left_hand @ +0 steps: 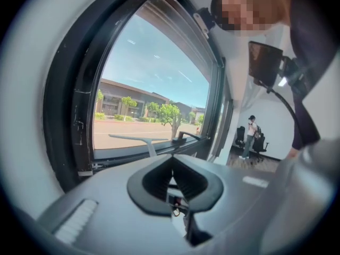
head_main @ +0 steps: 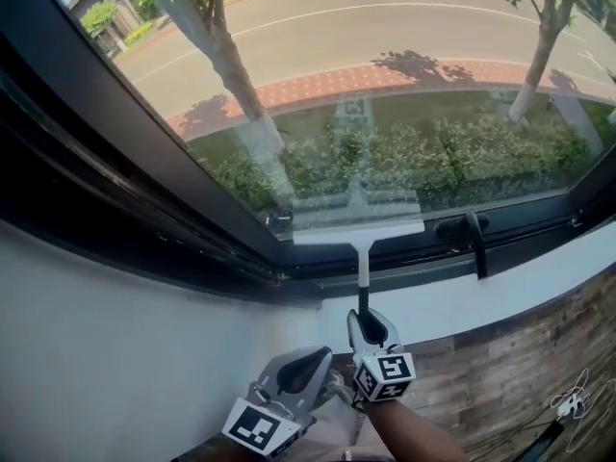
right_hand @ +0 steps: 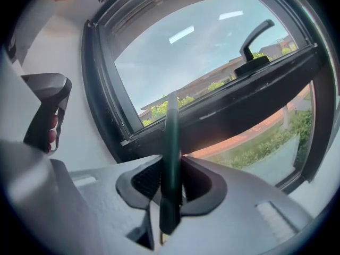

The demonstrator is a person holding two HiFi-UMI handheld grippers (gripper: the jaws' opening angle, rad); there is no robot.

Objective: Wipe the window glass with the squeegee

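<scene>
Squeegee (head_main: pixel 361 246), we find, is pinched by its handle in our right gripper (head_main: pixel 367 318), long axis running straight ahead of the jaws, blade crosswise at the window glass (head_main: pixel 385 85) lower edge; left gripper (head_main: pixel 322 356) pressed together, empty.

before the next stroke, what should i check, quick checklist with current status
1. Right gripper shut on the squeegee handle: ok.
2. Blade flat against the window glass: cannot tell; it sits low, by the bottom frame.
3. Left gripper empty, jaws together, off the squeegee: ok.
4. Window handle clear of the blade, to its right: ok.
5. Streaks or water on the glass: cannot tell.
</scene>
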